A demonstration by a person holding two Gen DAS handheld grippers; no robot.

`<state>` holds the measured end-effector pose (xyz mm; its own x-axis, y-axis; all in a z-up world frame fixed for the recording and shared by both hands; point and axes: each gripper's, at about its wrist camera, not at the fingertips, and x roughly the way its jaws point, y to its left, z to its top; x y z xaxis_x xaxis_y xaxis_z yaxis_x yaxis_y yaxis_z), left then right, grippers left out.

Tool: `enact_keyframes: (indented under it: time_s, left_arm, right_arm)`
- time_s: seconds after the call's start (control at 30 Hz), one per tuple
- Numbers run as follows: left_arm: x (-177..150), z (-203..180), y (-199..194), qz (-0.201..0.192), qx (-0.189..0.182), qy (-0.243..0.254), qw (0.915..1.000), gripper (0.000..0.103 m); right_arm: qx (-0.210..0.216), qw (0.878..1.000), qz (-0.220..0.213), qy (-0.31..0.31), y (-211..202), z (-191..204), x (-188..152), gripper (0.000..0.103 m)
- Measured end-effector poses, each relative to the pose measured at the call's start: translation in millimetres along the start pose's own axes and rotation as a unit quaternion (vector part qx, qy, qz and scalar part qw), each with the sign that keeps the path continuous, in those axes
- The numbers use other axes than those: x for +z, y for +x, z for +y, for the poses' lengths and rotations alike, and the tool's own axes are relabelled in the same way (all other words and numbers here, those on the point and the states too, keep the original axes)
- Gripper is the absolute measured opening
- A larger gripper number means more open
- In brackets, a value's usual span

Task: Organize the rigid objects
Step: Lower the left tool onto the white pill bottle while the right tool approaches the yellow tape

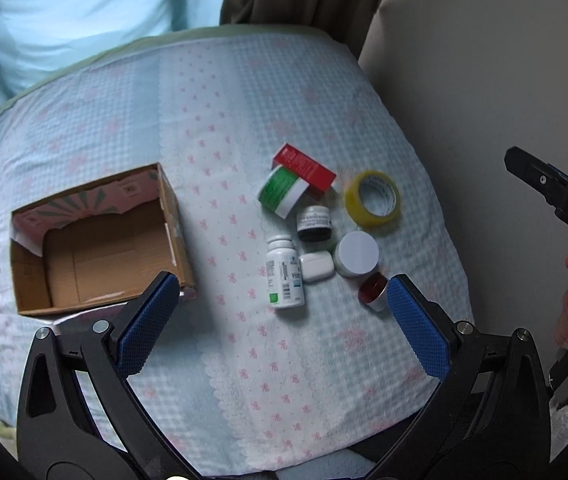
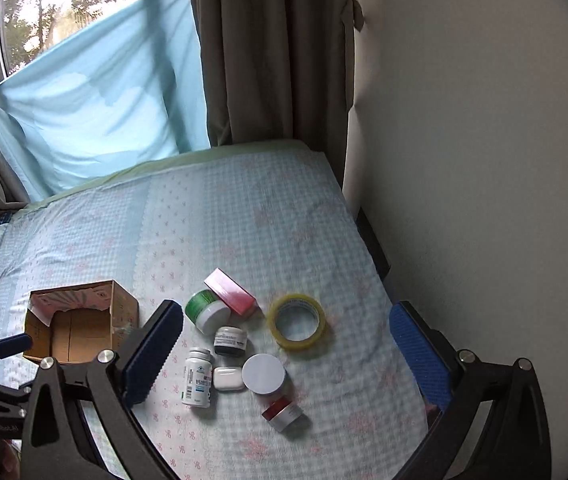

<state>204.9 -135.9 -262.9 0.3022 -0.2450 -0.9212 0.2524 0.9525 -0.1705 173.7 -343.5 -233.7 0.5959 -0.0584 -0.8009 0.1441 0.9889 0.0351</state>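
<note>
Both tools, left (image 1: pixel 280 308) and right (image 2: pixel 284 344), hang released over the bed; white plastic pill bottle (image 1: pixel 284 272) looks light, stiff, slick, so best pinched mid-body for the open cardboard box (image 1: pixel 96 248).

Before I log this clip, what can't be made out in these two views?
- Left wrist view: the left tool's finger hides the cardboard box's near corner.
- Left wrist view: the red-capped jar sits partly behind the other finger.
- Both views: the white pill bottle's label print is too small to read.
- Right wrist view: the right tool's finger covers bedding beside the box.
</note>
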Motion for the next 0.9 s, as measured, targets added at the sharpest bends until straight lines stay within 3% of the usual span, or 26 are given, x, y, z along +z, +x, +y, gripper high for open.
enact_keyframes:
  time_s: [0.13, 0.27, 0.37, 0.6, 0.9]
  left_arm:
    - [3, -13, 65, 0.056, 0.009, 0.001, 0.9984, 0.102]
    - [3, -9, 127, 0.12, 0.007, -0.03, 0.9923, 0.099]
    - [-2, -9, 163, 0.15, 0.021, -0.024, 0.9881, 0.097]
    - [-20, 5, 224, 0.231, 0.026, -0.039, 0.9719, 0.095]
    - [-35, 7, 264, 0.272, 0.036, -0.02, 0.9613, 0.087]
  right_arm:
    - [0.018, 0.998, 0.053, 0.013, 63, -17, -7, 0.103]
    - [0.032, 0.994, 0.105, 0.019, 124, -24, -21, 0.103]
    - [0.039, 0.989, 0.138, 0.027, 165, -29, -32, 0.103]
    - [0.041, 0.976, 0.214, 0.004, 241, -20, -55, 0.103]
    - [0.029, 0.97, 0.241, -0.001, 282, -21, -70, 0.103]
